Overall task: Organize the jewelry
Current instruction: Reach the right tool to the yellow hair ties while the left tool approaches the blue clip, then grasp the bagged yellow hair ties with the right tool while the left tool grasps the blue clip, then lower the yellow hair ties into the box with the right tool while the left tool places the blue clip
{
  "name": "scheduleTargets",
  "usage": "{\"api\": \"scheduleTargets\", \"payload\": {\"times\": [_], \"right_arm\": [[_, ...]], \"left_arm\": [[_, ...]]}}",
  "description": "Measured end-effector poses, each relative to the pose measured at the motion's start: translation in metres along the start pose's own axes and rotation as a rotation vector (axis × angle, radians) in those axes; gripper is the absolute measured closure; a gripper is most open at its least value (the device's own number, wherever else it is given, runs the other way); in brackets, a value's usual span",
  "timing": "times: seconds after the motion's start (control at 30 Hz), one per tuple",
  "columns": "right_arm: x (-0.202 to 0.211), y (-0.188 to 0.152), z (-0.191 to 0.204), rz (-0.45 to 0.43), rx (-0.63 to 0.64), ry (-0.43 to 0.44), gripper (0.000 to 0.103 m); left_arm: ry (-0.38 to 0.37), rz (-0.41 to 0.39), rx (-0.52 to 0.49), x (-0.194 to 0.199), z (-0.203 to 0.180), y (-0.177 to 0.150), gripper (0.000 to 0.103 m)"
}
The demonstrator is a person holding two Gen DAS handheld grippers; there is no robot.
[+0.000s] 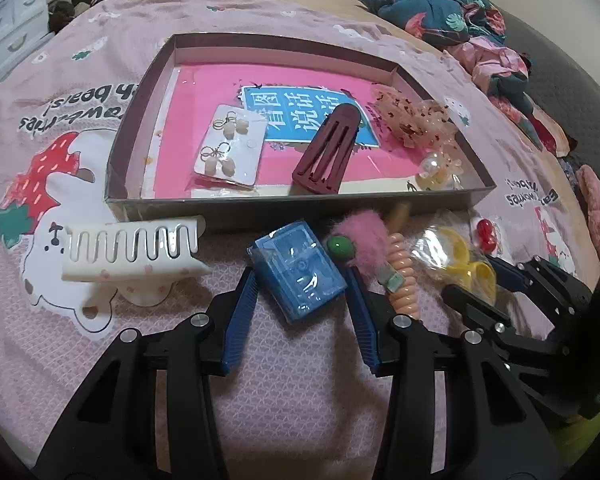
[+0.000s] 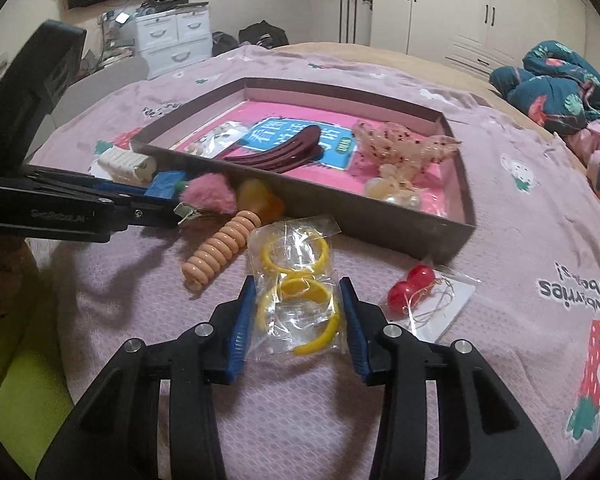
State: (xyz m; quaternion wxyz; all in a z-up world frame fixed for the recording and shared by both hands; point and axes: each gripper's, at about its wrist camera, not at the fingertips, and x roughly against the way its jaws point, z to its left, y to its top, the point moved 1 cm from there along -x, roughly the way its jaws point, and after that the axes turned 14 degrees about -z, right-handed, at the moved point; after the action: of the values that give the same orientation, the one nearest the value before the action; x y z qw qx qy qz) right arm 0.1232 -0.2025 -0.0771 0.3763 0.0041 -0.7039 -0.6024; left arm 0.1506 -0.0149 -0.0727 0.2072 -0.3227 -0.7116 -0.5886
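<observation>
L gripper (image 1: 300,276) pinching blue plastic box (image 1: 298,270) | R gripper (image 2: 298,312) squeezing crinkly clear bag (image 2: 296,292), yellow rings

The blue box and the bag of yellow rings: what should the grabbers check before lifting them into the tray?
1. Blue box sits between the left gripper fingers: ok.
2. Bag of yellow rings sits between the right gripper fingers: ok.
3. Pads firmly pressing each item: cannot tell; both look close to touching.
4. Nothing else caught in the left grip: not ok; the pink fluffy clip lies right against the right-hand finger.
5. Free space in the tray for both: ok; bare pink floor shows beside the dark red clip.
6. The two grippers are clear of each other: ok, apart in both views.
</observation>
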Motion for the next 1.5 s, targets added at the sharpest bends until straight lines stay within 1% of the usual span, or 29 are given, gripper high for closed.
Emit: {"api": "scheduleTargets", "payload": {"times": [0.17,0.2,0.23,0.3,0.57,0.87,1.03,1.3,1.5], "right_arm": [[0.004,0.0,-0.003,-0.006,-0.014,-0.002,0.064],[0.004,0.0,-0.002,-0.007,-0.015,-0.003,0.064],[0.004,0.001,-0.002,-0.009,-0.017,-0.001,0.064],[0.005,0.002,-0.002,-0.013,-0.017,0.0,0.064],[0.014,0.01,-0.001,-0.037,-0.031,0.011,0.064],[0.02,0.02,0.007,-0.052,-0.037,0.042,0.064],[0.022,0.029,0.015,-0.064,-0.019,0.056,0.064],[0.021,0.04,0.021,-0.083,-0.01,0.065,0.064],[0.02,0.049,0.023,-0.099,-0.011,0.066,0.064]], "left_arm": [[0.002,0.003,0.011,-0.005,0.001,0.001,0.066],[0.002,0.004,0.013,-0.006,0.002,0.001,0.067],[0.005,0.004,0.017,-0.006,0.003,0.0,0.07],[0.004,0.002,0.022,-0.006,0.005,0.0,0.071],[-0.003,-0.025,0.002,0.006,0.004,-0.003,0.074],[-0.023,-0.07,0.008,0.036,0.007,-0.003,0.075],[-0.021,-0.108,0.019,0.05,0.012,0.001,0.075],[-0.011,-0.176,0.033,0.069,0.018,0.016,0.075],[-0.006,-0.212,0.048,0.077,0.026,0.027,0.075]]}}
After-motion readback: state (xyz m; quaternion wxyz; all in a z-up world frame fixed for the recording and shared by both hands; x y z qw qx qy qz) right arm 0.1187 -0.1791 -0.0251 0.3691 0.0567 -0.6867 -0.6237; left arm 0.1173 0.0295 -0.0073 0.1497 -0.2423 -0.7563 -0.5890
